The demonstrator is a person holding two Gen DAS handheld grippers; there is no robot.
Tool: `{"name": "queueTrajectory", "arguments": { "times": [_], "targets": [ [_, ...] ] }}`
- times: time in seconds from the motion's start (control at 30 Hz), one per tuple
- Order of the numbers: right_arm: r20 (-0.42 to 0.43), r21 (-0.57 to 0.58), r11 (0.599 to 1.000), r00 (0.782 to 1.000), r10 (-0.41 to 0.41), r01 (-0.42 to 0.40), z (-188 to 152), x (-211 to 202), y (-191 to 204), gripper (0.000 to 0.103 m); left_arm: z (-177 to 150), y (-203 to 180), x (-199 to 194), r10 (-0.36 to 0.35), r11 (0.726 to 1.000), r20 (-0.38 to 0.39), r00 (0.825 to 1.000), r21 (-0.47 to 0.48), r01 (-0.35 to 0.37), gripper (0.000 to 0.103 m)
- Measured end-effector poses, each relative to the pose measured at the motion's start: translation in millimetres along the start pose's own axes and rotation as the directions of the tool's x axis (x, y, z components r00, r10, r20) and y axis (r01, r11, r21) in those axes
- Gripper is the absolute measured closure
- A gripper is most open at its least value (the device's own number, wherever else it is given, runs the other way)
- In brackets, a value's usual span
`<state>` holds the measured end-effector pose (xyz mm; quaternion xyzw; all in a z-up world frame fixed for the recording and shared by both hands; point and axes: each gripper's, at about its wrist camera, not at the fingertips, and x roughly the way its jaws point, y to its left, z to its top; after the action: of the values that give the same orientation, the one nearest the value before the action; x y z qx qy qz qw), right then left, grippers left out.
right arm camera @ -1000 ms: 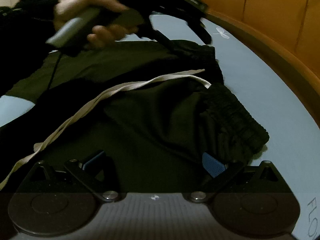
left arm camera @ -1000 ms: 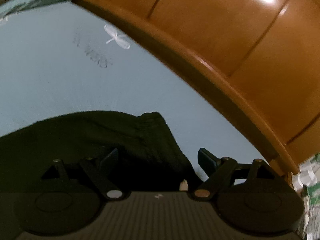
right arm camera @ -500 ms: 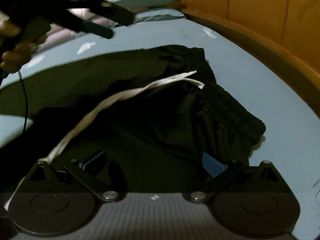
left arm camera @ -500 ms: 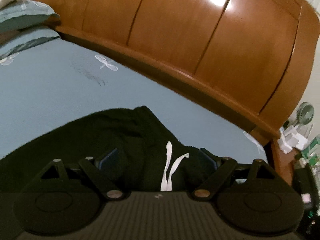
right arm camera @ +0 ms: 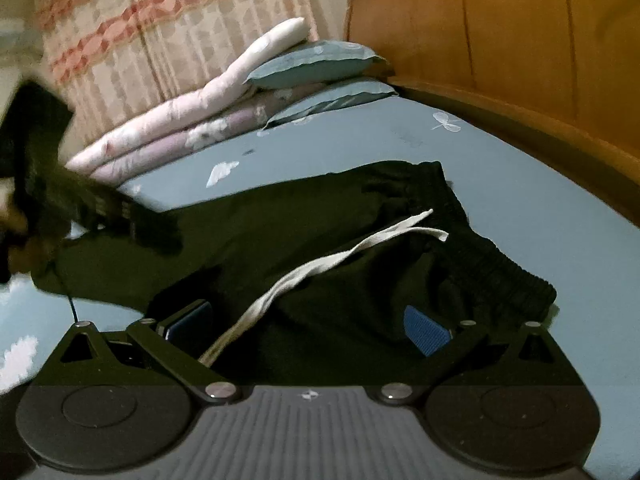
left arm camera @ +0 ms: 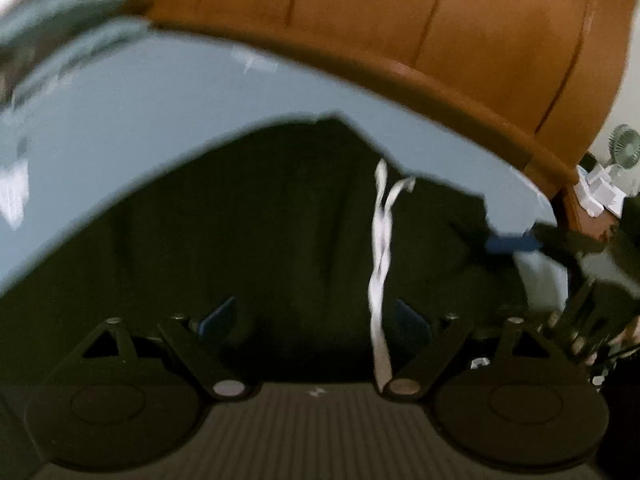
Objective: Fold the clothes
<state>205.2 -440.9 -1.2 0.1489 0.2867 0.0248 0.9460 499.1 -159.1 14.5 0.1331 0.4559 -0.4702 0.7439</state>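
Dark trousers (right arm camera: 320,216) lie spread on the blue sheet (right arm camera: 520,184), with the ribbed elastic waistband (right arm camera: 492,264) towards the headboard. A white drawstring (right arm camera: 332,264) trails across them, the same drawstring (left arm camera: 380,256) running between my left fingers. My left gripper (left arm camera: 316,320) hovers open over the trousers (left arm camera: 260,220), with nothing pinched. My right gripper (right arm camera: 308,324) is open too, low over the cloth near the waistband. The left gripper (right arm camera: 152,232) shows blurred at the far left, in a hand. A blue pad (left arm camera: 512,243) of the right gripper sits at the waistband's right end.
A curved wooden headboard (left arm camera: 440,40) borders the bed. Two blue pillows (right arm camera: 320,64) and folded pink quilts (right arm camera: 180,120) are stacked in the far corner before a patterned curtain (right arm camera: 160,20). A small fan (left arm camera: 622,146) and papers stand on a bedside surface.
My left gripper has drawn back from the waistband, crossing the right wrist view from top centre to far left. More trousers and the drawstring now fill its view. The right gripper tipped upward slightly.
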Motion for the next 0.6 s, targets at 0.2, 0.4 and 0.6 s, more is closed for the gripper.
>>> {"name": "queueTrajectory", "arguments": {
  "times": [0.2,0.4,0.6],
  "targets": [
    [0.006,0.053,0.999,1.000,-0.003,0.002,-1.1,0.7,-1.6,0.000,-23.9,34.6,19.5,-0.153,0.963,0.003,0.988,-0.226,0.150,0.019],
    [-0.015,0.049,0.999,1.000,-0.019,0.020,-5.2,4.5,-1.8,0.000,-31.5,39.2,40.2,-0.217,0.930,-0.021,0.976,-0.306,0.201,0.018],
    [-0.008,0.068,0.997,1.000,-0.029,0.029,-4.9,3.8,-7.4,0.000,-23.0,27.9,17.6,-0.149,0.965,0.055,0.987,-0.210,0.157,0.017]
  ]
}}
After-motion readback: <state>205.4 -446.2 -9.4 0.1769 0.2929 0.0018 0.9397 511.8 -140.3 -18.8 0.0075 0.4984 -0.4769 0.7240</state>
